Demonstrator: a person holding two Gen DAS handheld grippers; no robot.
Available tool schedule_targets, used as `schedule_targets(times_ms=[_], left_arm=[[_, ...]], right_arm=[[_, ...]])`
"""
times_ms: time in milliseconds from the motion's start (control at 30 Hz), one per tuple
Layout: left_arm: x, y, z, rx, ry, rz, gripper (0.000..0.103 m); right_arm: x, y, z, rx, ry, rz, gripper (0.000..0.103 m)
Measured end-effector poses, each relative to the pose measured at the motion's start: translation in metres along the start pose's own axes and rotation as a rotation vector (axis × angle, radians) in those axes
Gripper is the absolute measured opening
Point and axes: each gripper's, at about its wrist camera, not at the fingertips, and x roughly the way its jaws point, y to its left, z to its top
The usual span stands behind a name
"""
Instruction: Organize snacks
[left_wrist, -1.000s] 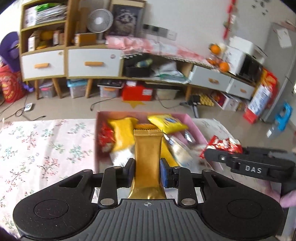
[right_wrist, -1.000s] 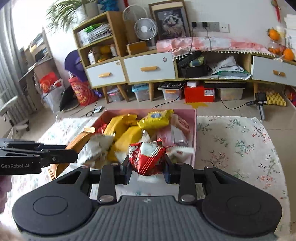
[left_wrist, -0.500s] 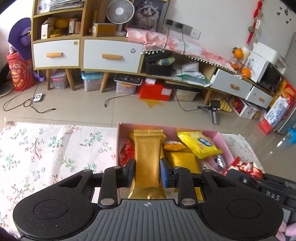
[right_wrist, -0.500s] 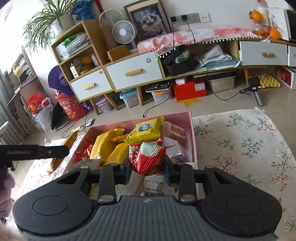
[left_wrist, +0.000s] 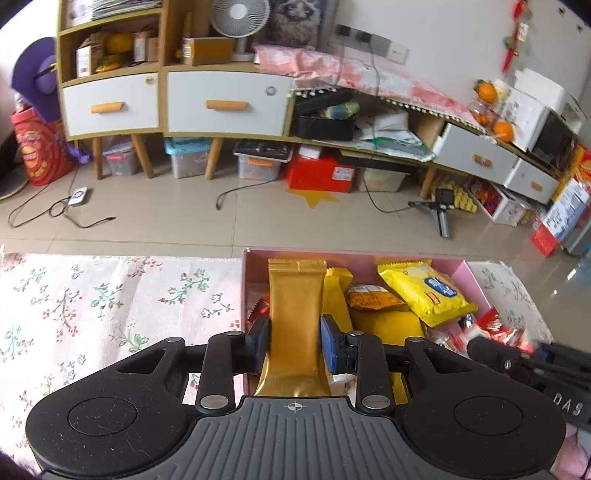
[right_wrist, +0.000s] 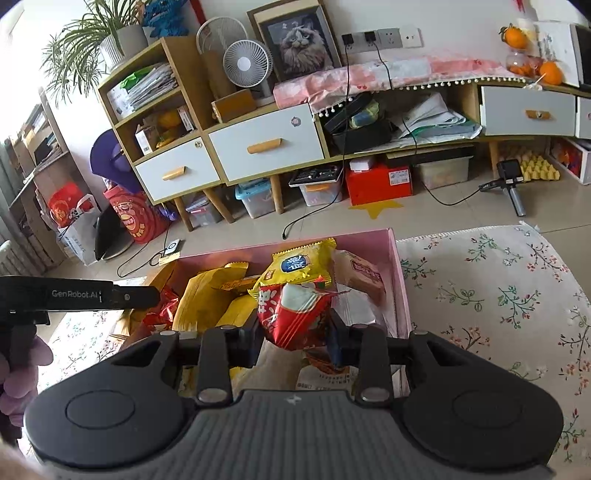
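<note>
Left gripper (left_wrist: 294, 345), lower centre of the left wrist view: jaws opening, with a gold packet (left_wrist: 297, 317) standing upright between them. Both pads are in contact with the packet's sides, so it remains clamped. The packet's top edge reaches the far wall of the pink box (left_wrist: 476, 280), which occupies centre to right of that frame.

Right gripper (right_wrist: 293, 341), lower centre of the right wrist view: jaws opening, with a crumpled red packet (right_wrist: 295, 317) between them. The pads touch its flanks; it is gripped over the near part of the box.

Surroundings: the box sits on a floral tablecloth (left_wrist: 110, 302) that fills the left of the left wrist view and the right of the right wrist view. Inside the box, a yellow packet with a blue badge (right_wrist: 299, 264) lies toward the far wall, a pale pink wrapped packet (right_wrist: 360, 280) leans at the right wall, and plain yellow bags (right_wrist: 210, 299) are heaped at centre-left. Further red wrappers show at the left edge of the heap; an exact total cannot be given, as the packets overlap.

Obstruction: the other gripper's black finger enters each view from the side, at lower right in the left wrist view and at middle left in the right wrist view, just above the box's contents.

Count: two grippers, one box, one packet per gripper.
</note>
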Motion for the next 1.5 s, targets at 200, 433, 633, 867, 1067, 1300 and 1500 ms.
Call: schedule_targets(times_ms=[200, 433, 633, 867, 1067, 1300, 1500], left_arm=[[-0.010, -0.005, -0.007, 0.032, -0.029, 0.002, 0.064], [-0.046, -0.009, -0.021, 0.043, -0.035, 0.027, 0.084], [-0.081, -0.014, -0.043, 0.054, -0.016, 0.067, 0.097], [-0.121, -0.025, -0.082, 0.050, 0.023, 0.112, 0.101], [-0.147, -0.037, -0.112, 0.043, 0.063, 0.154, 0.103], [-0.168, -0.040, -0.138, -0.023, 0.055, 0.185, 0.103], [-0.174, -0.046, -0.151, 0.004, 0.048, 0.231, 0.103]], right_arm=[[-0.010, 0.002, 0.004, -0.004, -0.034, -0.041, 0.069], [-0.031, 0.003, 0.007, -0.016, -0.026, -0.078, 0.080], [-0.055, 0.001, -0.001, -0.020, -0.006, -0.124, 0.091], [-0.080, 0.013, -0.015, -0.054, 0.037, -0.195, 0.103], [-0.094, 0.030, -0.035, -0.094, 0.108, -0.242, 0.103], [-0.107, 0.038, -0.060, -0.093, 0.149, -0.269, 0.103], [-0.113, 0.047, -0.069, -0.115, 0.155, -0.305, 0.103]])
